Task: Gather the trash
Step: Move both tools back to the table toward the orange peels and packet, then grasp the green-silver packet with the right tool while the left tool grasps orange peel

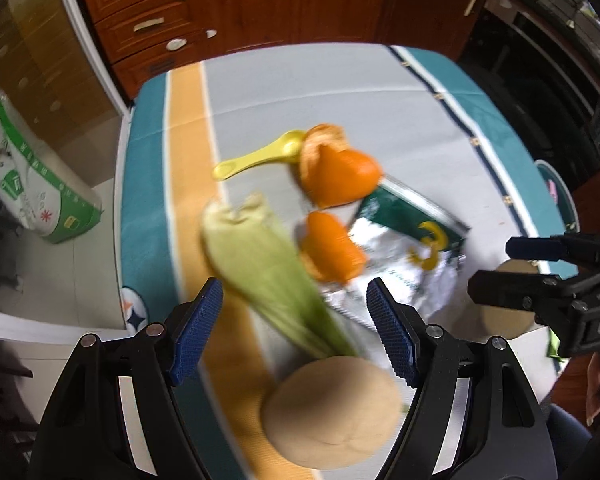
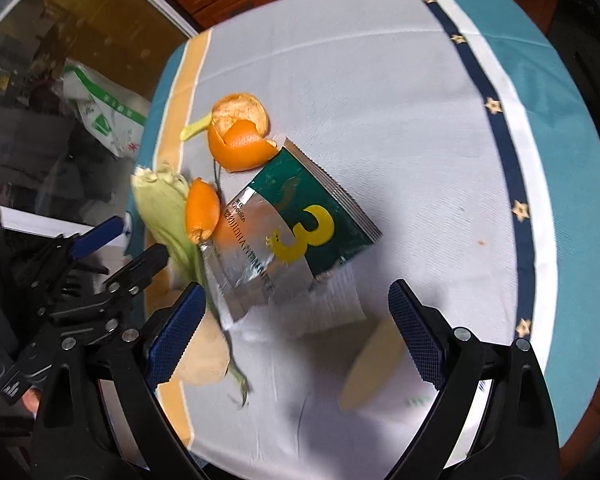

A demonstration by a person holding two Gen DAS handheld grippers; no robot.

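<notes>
Orange peel beside foil packet

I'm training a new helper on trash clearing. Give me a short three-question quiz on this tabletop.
1. True or false: the left gripper is holding the corn husk.
2. What number is printed on the green foil packet?
3. The yellow spoon has its bowl end against: A) the orange peel, B) the packet, C) the round tan disc.

Key: 1 false, its jaws stand open, gripping nothing. 2 three. 3 A.
</notes>
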